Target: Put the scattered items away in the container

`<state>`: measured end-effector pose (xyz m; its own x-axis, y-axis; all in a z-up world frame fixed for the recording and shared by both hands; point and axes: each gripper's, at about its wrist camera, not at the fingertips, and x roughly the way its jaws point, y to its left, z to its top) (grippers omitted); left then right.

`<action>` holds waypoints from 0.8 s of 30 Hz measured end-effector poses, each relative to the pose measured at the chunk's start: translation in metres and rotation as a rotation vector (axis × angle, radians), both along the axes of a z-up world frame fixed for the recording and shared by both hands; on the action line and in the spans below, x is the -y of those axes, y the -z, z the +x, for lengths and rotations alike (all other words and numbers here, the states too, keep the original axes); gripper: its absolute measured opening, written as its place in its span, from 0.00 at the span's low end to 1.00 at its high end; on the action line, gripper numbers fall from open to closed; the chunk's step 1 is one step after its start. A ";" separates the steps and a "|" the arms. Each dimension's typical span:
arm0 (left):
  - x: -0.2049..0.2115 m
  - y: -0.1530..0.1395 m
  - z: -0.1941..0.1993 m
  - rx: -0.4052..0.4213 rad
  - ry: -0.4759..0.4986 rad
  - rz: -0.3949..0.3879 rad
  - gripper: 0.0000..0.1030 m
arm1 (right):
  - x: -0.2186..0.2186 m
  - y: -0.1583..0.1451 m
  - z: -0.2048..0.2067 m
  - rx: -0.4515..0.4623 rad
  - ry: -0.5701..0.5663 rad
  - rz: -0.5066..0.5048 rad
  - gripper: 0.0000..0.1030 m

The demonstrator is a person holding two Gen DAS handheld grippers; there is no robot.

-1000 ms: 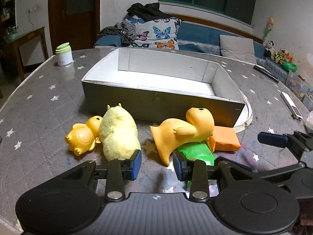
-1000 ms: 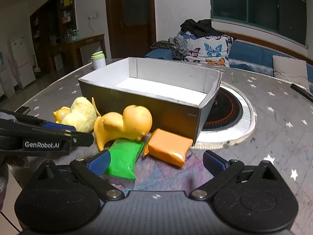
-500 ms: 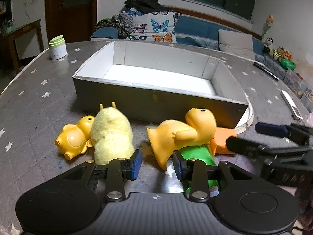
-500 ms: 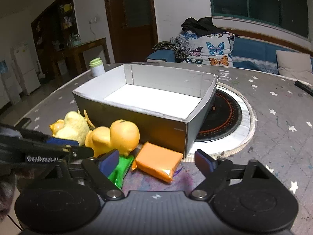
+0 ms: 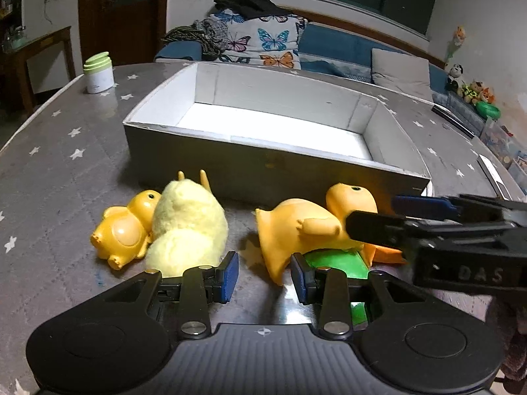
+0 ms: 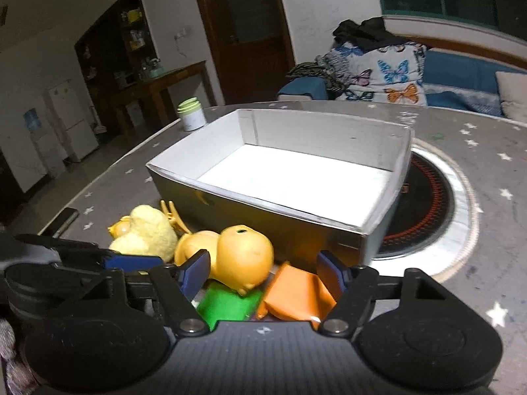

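Two grippers work the pile. The right gripper (image 6: 263,271) is spread wide, straddling the orange duck's (image 6: 242,256) head with the orange packet (image 6: 296,293) and green packet (image 6: 227,302) below, probably lining up a grab. The left gripper (image 5: 264,275) is spread too, empty, with the fluffy chick (image 5: 187,227) at its 11 o'clock. The box (image 5: 263,171) waits at 12 o'clock, nothing inside.
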<state>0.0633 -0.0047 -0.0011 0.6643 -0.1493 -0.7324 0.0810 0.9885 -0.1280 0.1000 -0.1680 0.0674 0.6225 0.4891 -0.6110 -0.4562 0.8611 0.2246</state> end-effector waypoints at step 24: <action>-0.026 -0.005 0.001 0.013 0.015 -0.139 0.36 | 0.001 0.007 -0.008 -0.066 -0.108 0.071 0.46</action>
<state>0.0647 0.0213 0.0040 0.6708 -0.2586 -0.6951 0.0981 0.9599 -0.2625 0.0919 -0.1694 0.0606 0.5234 0.5944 -0.6105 -0.5275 0.7887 0.3157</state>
